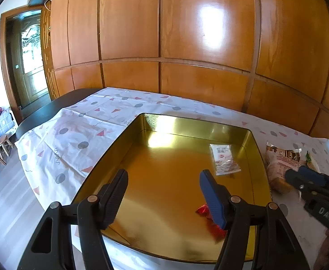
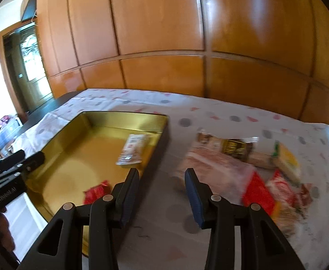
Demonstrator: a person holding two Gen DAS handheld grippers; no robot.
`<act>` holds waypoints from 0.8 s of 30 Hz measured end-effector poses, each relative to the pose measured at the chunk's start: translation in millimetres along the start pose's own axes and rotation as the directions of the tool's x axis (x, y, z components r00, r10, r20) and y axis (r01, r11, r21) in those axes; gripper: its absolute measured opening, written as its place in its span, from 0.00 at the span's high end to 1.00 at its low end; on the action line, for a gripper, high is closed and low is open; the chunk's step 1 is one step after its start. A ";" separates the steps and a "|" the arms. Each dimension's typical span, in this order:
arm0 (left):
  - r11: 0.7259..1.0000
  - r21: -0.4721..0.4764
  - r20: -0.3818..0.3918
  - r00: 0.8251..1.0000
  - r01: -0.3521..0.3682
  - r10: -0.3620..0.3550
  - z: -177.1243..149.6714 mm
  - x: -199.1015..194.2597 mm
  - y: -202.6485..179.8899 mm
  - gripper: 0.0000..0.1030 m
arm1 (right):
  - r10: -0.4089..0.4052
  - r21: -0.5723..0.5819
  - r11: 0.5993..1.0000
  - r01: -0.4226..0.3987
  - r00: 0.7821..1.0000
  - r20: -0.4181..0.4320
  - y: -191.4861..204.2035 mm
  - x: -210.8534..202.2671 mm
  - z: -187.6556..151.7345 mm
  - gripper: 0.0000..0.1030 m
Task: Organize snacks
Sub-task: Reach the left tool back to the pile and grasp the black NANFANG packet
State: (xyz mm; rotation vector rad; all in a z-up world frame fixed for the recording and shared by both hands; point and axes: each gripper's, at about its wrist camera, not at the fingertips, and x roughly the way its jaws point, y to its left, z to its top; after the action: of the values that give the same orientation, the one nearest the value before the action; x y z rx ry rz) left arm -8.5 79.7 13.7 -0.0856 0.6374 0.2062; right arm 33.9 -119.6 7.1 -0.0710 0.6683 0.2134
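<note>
Left gripper (image 1: 163, 190): fills the bottom of the left wrist view, fingers spread wide with nothing between them, hanging over the near half of the tin.
Right gripper (image 2: 162, 187): at the bottom of the right wrist view, also released and holding nothing; its fingers frame bare tablecloth just right of the tin's right wall. In the left wrist view it shows at the lower right edge, beside the packets.
Red wrapped snack (image 1: 203, 211): inside the tin near its front right corner, partly hidden behind the left gripper's blue-padded finger; in the right wrist view it sits at lower left of centre.
Gold tin (image 1: 187, 123): a shallow rectangular tray with a shiny gold floor and dark outer walls, centre of the left wrist view, standing on the tablecloth.
White snack packet (image 1: 224, 159): lying flat on the tin floor toward the far right corner, close to the right wall.
Loose snack pile (image 2: 254, 168): on the cloth right of the tin, outside it — a large pale packet with a brown label, a red pack, a yellow-green pack; blurred, so the print is unreadable.
Tablecloth (image 1: 74, 139): white with grey dots and pink triangles, covering a dark table.
Wood panelling (image 1: 187, 33): glossy orange panels across the upper frame.
Door (image 1: 29, 51): dark, glazed, upper left.
</note>
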 end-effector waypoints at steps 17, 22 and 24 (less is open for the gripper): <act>0.987 0.109 -0.007 0.993 0.122 -0.122 5.7 -6.5 -35.9 0.30 | -0.411 0.200 0.890 0.410 0.911 -0.039 -169.7 -56.9 -51.9 0.57; 0.956 0.199 -0.037 0.977 0.213 -0.210 12.5 -7.2 -63.5 0.30 | -0.493 0.301 0.814 0.497 0.865 -0.096 -219.6 -60.7 -70.5 0.57; 0.941 0.225 -0.063 0.968 0.251 -0.243 16.2 -6.0 -74.4 0.30 | -0.506 0.336 0.789 0.515 0.854 -0.121 -236.2 -60.1 -79.7 0.57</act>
State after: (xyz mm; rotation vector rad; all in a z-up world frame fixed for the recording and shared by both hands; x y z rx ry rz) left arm 12.4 8.4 31.4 0.0564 0.6746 -0.1137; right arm -8.7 -371.1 -18.7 0.0977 0.6794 -0.4406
